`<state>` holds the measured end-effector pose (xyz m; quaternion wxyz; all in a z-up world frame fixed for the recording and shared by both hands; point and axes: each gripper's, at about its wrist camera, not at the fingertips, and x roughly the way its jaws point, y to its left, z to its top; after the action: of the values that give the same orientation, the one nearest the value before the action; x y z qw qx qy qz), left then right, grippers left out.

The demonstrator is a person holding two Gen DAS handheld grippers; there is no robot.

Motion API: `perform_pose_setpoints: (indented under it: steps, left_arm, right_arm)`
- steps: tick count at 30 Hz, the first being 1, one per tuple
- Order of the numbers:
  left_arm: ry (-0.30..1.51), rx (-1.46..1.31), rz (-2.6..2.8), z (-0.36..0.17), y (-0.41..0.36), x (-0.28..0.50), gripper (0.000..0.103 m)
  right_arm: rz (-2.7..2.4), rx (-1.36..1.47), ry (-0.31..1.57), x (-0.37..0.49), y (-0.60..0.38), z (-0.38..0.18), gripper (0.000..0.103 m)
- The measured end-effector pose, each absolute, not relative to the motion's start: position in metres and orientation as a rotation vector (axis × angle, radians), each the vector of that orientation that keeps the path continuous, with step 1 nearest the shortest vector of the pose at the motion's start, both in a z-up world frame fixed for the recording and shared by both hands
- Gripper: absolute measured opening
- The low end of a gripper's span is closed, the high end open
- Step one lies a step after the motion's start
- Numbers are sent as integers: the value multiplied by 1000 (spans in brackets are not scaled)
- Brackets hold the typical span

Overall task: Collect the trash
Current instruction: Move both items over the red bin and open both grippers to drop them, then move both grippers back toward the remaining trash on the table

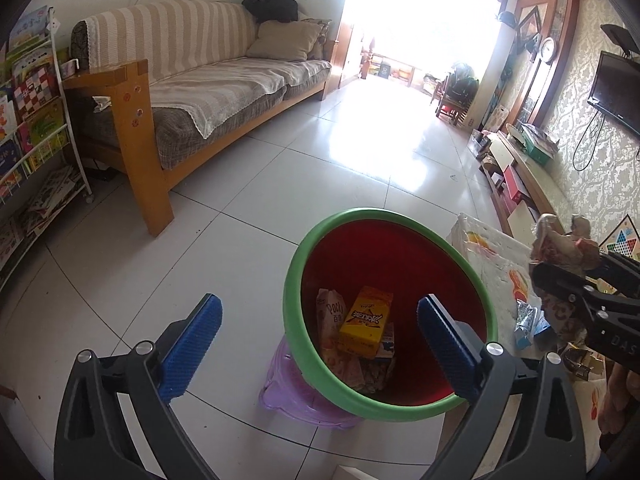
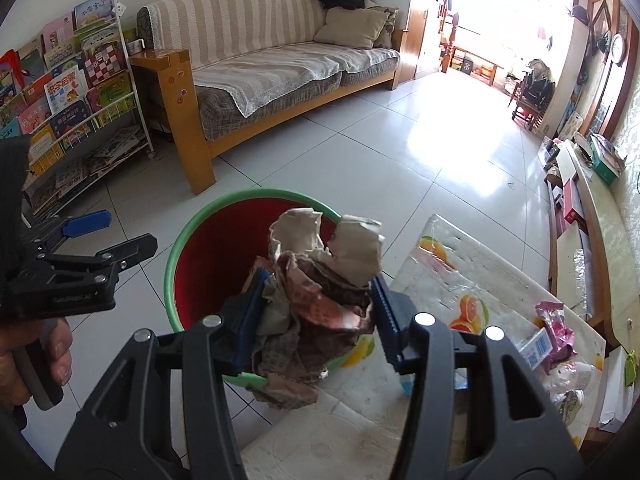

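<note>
A red bin with a green rim (image 1: 320,248) (image 2: 188,240) stands on the floor beside a low table. Inside lie a yellow snack box (image 1: 366,320) and a Pocky packet (image 1: 330,312). My left gripper (image 1: 320,344) is open and empty, its blue pads on either side of the bin's mouth. My right gripper (image 2: 316,316) is shut on a crumpled wad of brown paper (image 2: 320,280), held at the bin's near rim over the table edge. The wad also shows in the left wrist view (image 1: 560,240).
The table with a fruit-print cover (image 2: 440,280) carries a pink wrapper (image 2: 554,328), a blue-and-white carton (image 2: 534,346) and more trash. A purple stool (image 1: 296,396) sits under the bin. A sofa (image 1: 220,80), a book rack (image 2: 72,96) and a TV bench (image 2: 592,208) line the room.
</note>
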<state>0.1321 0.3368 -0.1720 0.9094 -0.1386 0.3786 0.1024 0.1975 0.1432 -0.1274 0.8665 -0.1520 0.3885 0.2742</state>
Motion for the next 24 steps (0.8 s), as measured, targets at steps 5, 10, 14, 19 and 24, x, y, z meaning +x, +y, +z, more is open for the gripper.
perform_pose_setpoints:
  steps: [5, 10, 14, 19, 24]
  left_arm:
    - [767, -286, 234, -167, 348, 115, 94]
    - [768, -299, 252, -168, 358, 101, 94]
    - [783, -305, 264, -172, 362, 97, 95]
    - [788, -311, 266, -172, 363, 98, 95]
    - [783, -297, 252, -165, 349, 102, 95]
  right_arm:
    - [596, -334, 828, 209, 178, -143, 49]
    - [603, -363, 862, 218, 204, -163, 50]
    - [614, -370, 898, 221, 213, -174, 73]
    - [606, -384, 886, 212, 210, -172, 98]
    - [591, -394, 903, 207, 193, -165, 98]
